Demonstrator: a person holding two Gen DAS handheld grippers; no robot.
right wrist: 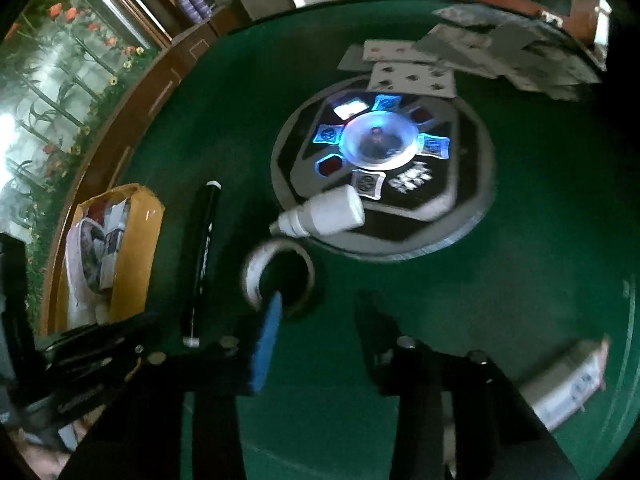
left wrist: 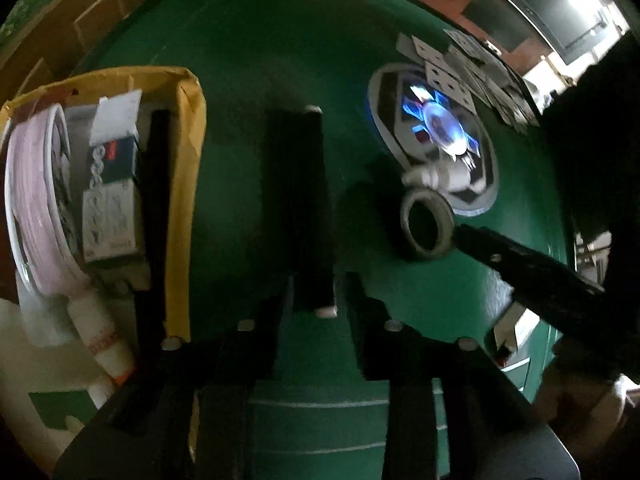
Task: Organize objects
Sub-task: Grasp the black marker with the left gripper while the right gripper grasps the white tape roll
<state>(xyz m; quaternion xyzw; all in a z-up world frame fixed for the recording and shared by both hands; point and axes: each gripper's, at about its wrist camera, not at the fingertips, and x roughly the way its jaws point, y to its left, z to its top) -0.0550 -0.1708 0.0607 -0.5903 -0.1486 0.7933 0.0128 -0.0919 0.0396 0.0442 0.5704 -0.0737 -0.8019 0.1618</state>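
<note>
Two claws are held over a green counter (left wrist: 248, 60) strewn with small objects.

In the left wrist view, a long black pen-like stick (left wrist: 300, 208) is seen lying on the green felt at mid-frame, its near end between the fingers of the left claw (left wrist: 316, 308); the jaws stand slightly apart and no pressing on it can be made out. A yellow cardboard box (left wrist: 188, 184) filled with items is seen at the left. In the right wrist view, the right claw (right wrist: 316, 312) is seen partly open just below a roll of tape (right wrist: 256, 268), its blue pad inside the ring; nothing is clamped. A white bottle (right wrist: 332, 212) is lying just above the roll on the rim of the round lit centre panel (right wrist: 460, 216). Playing cards (right wrist: 412, 76) are spread at the upper right.
</note>
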